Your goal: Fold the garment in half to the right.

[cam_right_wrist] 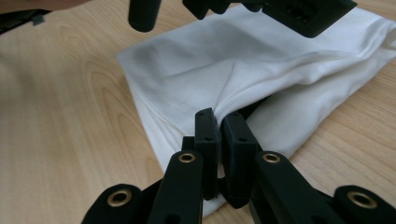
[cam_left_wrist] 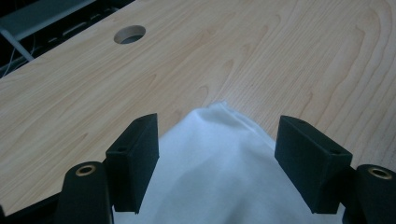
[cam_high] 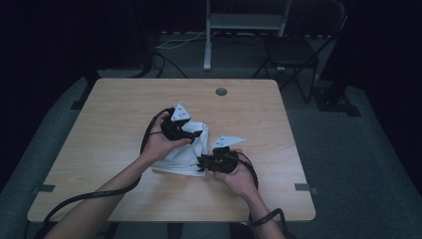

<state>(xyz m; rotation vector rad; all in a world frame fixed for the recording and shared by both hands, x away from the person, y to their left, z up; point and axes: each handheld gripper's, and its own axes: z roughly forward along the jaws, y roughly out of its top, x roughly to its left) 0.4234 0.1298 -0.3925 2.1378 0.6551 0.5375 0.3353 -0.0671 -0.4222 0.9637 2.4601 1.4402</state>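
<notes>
While the right gripper (cam_right_wrist: 219,123) has its jaws pinched tight on a fold of the crumpled white cotton cloth (cam_high: 186,149), the left gripper (cam_left_wrist: 215,149) stands wide open over the cloth's far part, pads clear of the fabric, nothing held. Looks like a fold or spread step, my read only. To do it well: keep the right pinch firm and low, bring the left jaws down over a single edge layer rather than the bunched middle, close, then pull the two grips apart evenly so the wrinkles run out before laying it flat. Avoid lifting one side alone, or the heap likely drags across the light wooden table (cam_high: 99,114). Cloth sits roughly mid-table, well on the near side of the round cable hole (cam_high: 221,91), slightly toward the person. Its long axis runs diagonally, from the near edge by the right gripper up toward the hole; in the left gripper view a rounded corner (cam_left_wrist: 219,108) points that way.
</notes>
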